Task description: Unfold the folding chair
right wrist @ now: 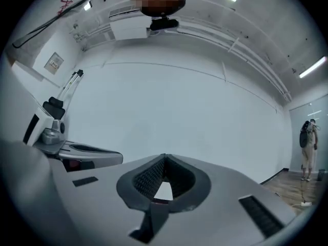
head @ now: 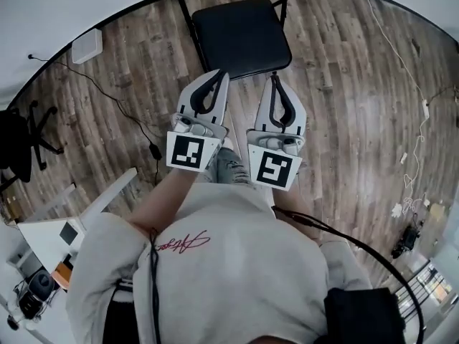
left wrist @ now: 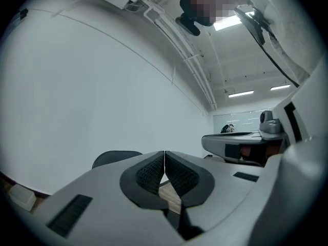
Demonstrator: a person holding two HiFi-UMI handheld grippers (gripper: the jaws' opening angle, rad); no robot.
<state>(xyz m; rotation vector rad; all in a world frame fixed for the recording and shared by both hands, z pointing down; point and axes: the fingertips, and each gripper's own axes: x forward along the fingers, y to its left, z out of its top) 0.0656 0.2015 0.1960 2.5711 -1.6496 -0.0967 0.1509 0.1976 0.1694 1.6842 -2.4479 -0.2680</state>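
Ahead — folding chair (head: 242, 38), seat open, beyond left claw (head: 221, 74) and right claw (head: 274, 78) — both pressed together, empty.

A bare, office-like test room, more lab than home: wood-plank floor (head: 344, 70) strewn with loose cables (head: 107, 95), plain white walls (left wrist: 77, 96), exposed ceiling pipes (left wrist: 195, 70) and strip lights (left wrist: 241, 93) (an air conditioner (right wrist: 130, 31) too), a swivel chair (head: 21, 145) near a white surface (head: 50, 239).

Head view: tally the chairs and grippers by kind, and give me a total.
Folding chair: 1
Office chair: 1
Grippers: 2 (left gripper, right gripper, both shut and empty)
Total: 4
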